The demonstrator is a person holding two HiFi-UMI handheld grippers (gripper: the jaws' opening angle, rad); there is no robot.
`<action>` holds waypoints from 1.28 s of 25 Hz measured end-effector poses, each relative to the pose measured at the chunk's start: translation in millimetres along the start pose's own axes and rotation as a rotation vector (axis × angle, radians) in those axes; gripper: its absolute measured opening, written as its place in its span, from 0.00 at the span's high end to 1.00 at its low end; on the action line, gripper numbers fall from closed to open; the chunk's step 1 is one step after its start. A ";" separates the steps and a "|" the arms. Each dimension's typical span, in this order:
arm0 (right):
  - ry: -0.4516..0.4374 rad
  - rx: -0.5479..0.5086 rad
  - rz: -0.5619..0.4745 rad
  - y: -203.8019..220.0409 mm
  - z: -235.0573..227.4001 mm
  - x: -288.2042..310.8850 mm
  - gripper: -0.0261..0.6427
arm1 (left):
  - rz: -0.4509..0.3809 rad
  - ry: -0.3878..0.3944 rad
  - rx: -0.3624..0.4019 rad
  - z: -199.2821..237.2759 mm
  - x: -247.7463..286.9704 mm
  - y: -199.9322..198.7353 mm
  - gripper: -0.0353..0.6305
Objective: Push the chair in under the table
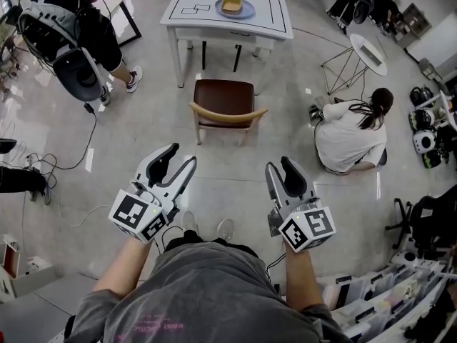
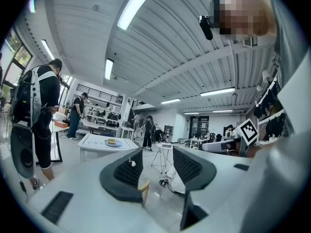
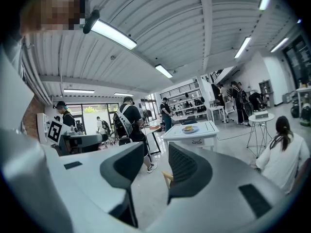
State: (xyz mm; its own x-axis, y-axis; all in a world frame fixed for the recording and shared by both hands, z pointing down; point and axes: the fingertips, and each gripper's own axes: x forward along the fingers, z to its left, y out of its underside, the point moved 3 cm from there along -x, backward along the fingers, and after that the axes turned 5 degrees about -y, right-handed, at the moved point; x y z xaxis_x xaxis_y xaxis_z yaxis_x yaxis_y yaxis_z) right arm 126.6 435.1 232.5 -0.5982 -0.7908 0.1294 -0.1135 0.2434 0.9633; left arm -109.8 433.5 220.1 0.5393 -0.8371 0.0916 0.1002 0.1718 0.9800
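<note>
A chair point(image 1: 223, 102) with a brown seat and a curved wooden backrest stands on the floor, its back toward me and pulled out from the white table point(image 1: 275, 9). A blue plate point(image 1: 235, 8) with food sits on the table. My left gripper point(image 1: 182, 156) and right gripper point(image 1: 278, 164) hover side by side short of the backrest, both open with nothing between their fingers. A sliver of the backrest point(image 2: 144, 188) shows low between the jaws of the left gripper point(image 2: 156, 152). Another sliver of the backrest point(image 3: 167, 177) shows in the right gripper view, below the right gripper point(image 3: 155, 149).
A person point(image 1: 353, 131) sits on the floor to the right of the chair. Another person point(image 1: 71, 27) with a backpack stands at the upper left. A small round side table point(image 1: 368, 52) stands at the right, cables point(image 1: 43, 170) lie on the left floor, and shelves point(image 1: 385, 291) fill the lower right.
</note>
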 end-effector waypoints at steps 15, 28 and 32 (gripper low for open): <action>0.013 -0.009 0.001 -3.2 -19.0 5.7 0.69 | 0.008 -0.024 0.004 3.1 18.0 1.9 0.62; -0.020 -0.010 0.018 0.5 -49.1 7.7 0.65 | 0.014 -0.071 0.001 -10.9 39.2 10.9 0.59; -0.026 -0.006 0.012 -0.5 -61.0 -3.5 0.65 | 0.015 -0.089 0.003 -24.8 41.6 14.8 0.59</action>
State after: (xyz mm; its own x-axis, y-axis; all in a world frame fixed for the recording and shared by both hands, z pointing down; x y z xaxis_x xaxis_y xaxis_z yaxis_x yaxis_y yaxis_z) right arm 177.1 403.4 246.0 -0.6197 -0.7732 0.1347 -0.1014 0.2491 0.9632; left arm -65.1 414.1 234.0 0.4642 -0.8774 0.1211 0.0899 0.1827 0.9790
